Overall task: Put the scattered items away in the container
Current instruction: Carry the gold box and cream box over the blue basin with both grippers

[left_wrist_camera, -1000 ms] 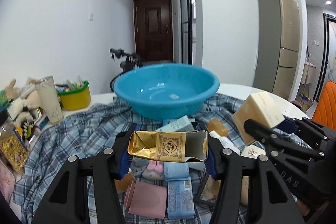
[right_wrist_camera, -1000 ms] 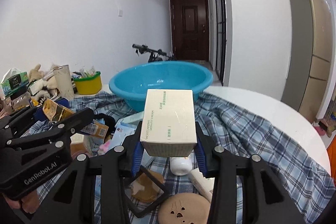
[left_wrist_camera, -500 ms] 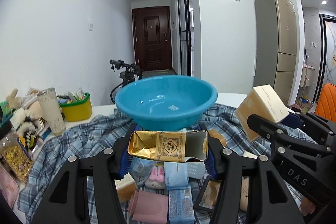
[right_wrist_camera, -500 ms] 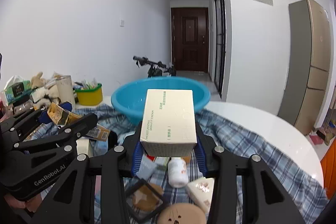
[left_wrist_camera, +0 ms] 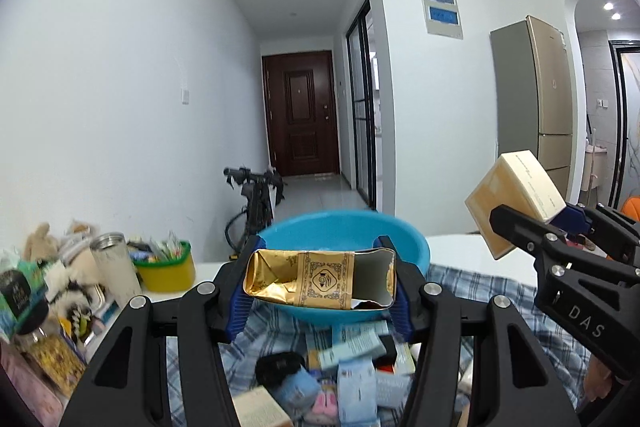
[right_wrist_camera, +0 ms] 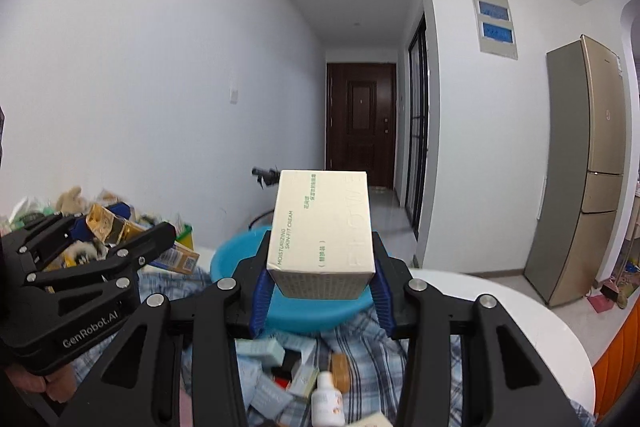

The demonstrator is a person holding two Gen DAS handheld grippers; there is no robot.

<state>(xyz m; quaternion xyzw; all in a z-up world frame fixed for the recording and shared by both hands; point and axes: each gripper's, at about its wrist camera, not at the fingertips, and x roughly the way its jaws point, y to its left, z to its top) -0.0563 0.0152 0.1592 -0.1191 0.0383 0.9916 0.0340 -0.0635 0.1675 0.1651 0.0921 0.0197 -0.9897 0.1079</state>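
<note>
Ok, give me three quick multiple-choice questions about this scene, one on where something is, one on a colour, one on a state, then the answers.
1. Where is the yellow tub?
A. On the table, left of the basin
B. Inside the basin
C. On the fridge

2. What colour is the basin?
A. Red
B. Blue
C. White

3. What is the right gripper doing?
A. Hanging open and empty
B. Shut on a bottle
C. Shut on the cream box

Answers:
1 A: in the left wrist view the tub stands left of the basin, beside a steel cup.
2 B: its wall and rim are bright blue in both views.
3 C: its blue pads press both sides of the box, as the left gripper clamps the gold carton.
</note>
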